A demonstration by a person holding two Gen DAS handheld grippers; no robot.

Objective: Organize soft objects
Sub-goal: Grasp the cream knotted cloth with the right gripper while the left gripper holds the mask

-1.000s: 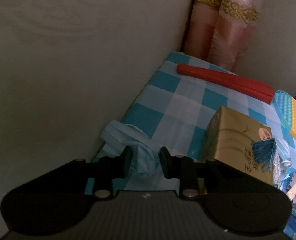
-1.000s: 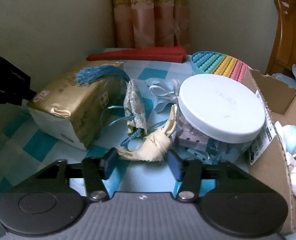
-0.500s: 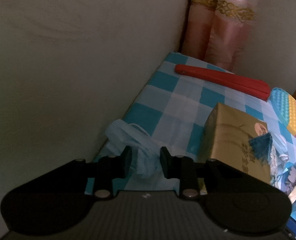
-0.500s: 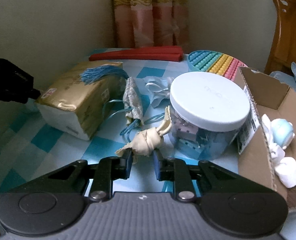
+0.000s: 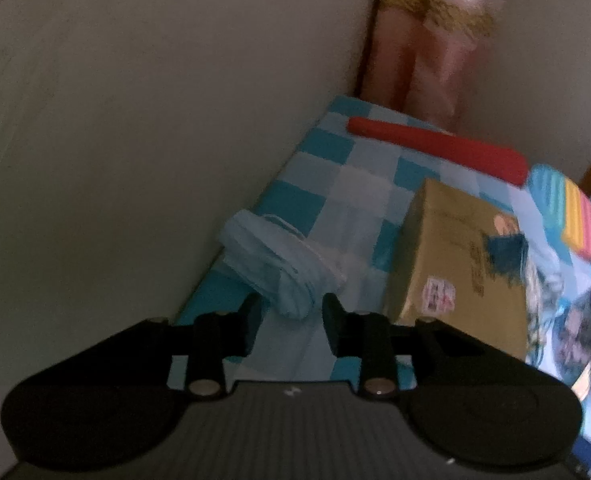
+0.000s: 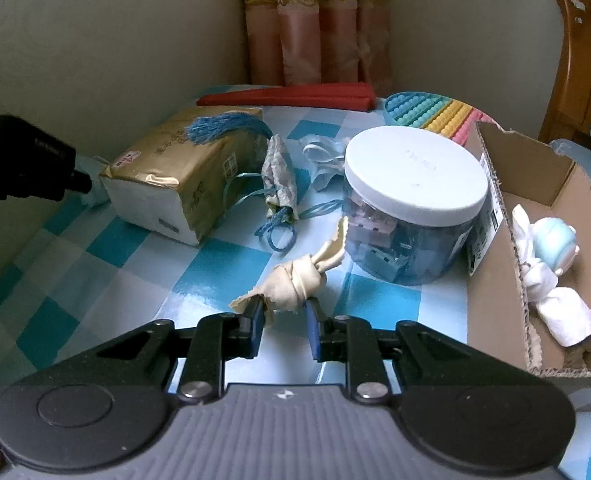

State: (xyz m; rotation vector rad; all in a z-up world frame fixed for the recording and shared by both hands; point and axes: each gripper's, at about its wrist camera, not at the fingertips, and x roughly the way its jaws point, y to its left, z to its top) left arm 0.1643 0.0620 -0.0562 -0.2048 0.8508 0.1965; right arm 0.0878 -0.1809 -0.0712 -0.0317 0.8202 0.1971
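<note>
Now | right gripper (image 6: pixel 283 322) clamps cream knotted cloth (image 6: pixel 295 280); lift gently toward cardboard box (image 6: pixel 491 280) | left gripper (image 5: pixel 289 312) jaws just opening, light blue cloth (image 5: pixel 283 264) loose between them.

A blue-and-white checked surface (image 6: pixel 107 280) meets a pale wall (image 6: pixel 95 40) on the left. At the far edge lies a long red folded fan (image 6: pixel 291 94), with pink, gold-banded curtains (image 6: pixel 315 20) behind it. Right of the fan sits a rainbow bubble pad (image 6: pixel 427 114). A gold tissue pack (image 6: pixel 175 176) lies left of centre. A clear jar with a white lid (image 6: pixel 415 172) stands right of centre, just beside a cardboard box (image 6: pixel 491 280). A wooden chair (image 6: pixel 583 64) stands at far right.
</note>
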